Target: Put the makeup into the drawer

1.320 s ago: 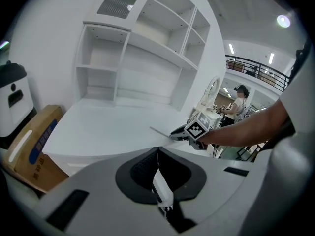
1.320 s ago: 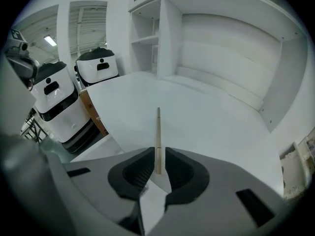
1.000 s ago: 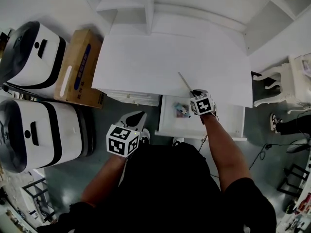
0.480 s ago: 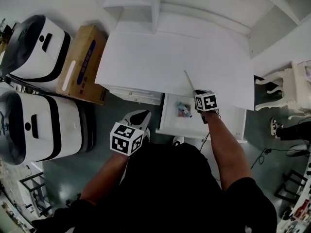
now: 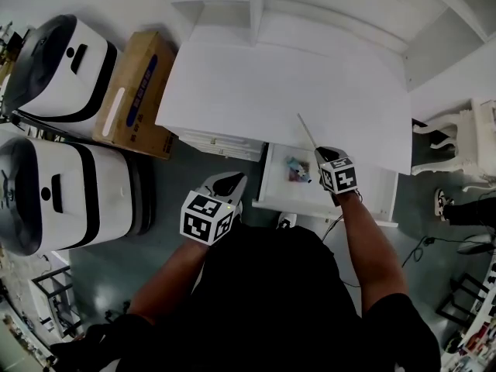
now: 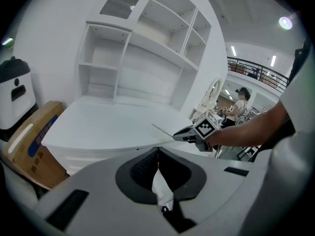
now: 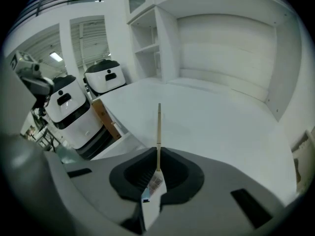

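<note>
A thin beige makeup stick juts up and to the left from my right gripper, whose jaws have just been closing and are now shut on it. In the right gripper view the stick rises straight out of the right gripper over the white desk. Just left of that gripper, the open white drawer under the desk holds a few small makeup items. My left gripper hangs left of the drawer, above the floor. Its jaws are shut with nothing in them.
A cardboard box and two white-and-black machines stand left of the desk. White shelves rise at the desk's back. A white chair stands at the right. A person is far off.
My right gripper has drifted slightly down and right in the head view, lifting the stick's tip off the desk. The left gripper has stayed put.
</note>
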{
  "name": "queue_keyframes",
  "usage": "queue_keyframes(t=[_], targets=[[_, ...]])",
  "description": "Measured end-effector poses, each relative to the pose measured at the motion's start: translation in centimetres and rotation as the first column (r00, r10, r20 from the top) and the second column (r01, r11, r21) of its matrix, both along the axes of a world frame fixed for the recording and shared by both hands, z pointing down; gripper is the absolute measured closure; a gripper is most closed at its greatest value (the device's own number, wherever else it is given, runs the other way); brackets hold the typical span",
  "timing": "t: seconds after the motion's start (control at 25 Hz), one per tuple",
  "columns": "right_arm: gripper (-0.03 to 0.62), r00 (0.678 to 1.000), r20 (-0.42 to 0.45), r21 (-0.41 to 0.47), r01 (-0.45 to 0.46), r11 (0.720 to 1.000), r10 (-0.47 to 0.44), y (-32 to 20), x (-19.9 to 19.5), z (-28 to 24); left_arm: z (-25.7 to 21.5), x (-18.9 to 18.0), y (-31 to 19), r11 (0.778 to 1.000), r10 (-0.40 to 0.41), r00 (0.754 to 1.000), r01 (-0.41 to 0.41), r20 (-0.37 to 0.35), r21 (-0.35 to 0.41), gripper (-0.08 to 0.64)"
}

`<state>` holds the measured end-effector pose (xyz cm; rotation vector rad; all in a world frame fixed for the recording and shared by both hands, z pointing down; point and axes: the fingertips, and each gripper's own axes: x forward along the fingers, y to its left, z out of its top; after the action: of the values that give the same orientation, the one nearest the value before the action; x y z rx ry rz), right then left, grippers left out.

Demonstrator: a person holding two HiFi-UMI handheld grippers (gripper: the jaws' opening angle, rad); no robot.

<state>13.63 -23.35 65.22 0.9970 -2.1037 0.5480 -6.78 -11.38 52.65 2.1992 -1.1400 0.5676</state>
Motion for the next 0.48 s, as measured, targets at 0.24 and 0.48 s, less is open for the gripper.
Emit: queue_keyframes(t=[0.24, 0.48], targets=[[0.549, 0.981, -0.086, 0.021, 0.177, 0.984, -0.175, 5.1, 0.5, -0.1, 0.4, 0.7, -0.4, 1.000, 0.007, 1.000, -0.007, -0.016, -0.003, 0.549], [0.549, 0.945, -0.132, 0.004, 0.301, 0.954, -0.298, 8.5, 0.3, 0.5, 0.3, 1.6, -0.5, 1.000, 0.022, 1.000, -0.022, -0.019, 0.000, 0.549]])
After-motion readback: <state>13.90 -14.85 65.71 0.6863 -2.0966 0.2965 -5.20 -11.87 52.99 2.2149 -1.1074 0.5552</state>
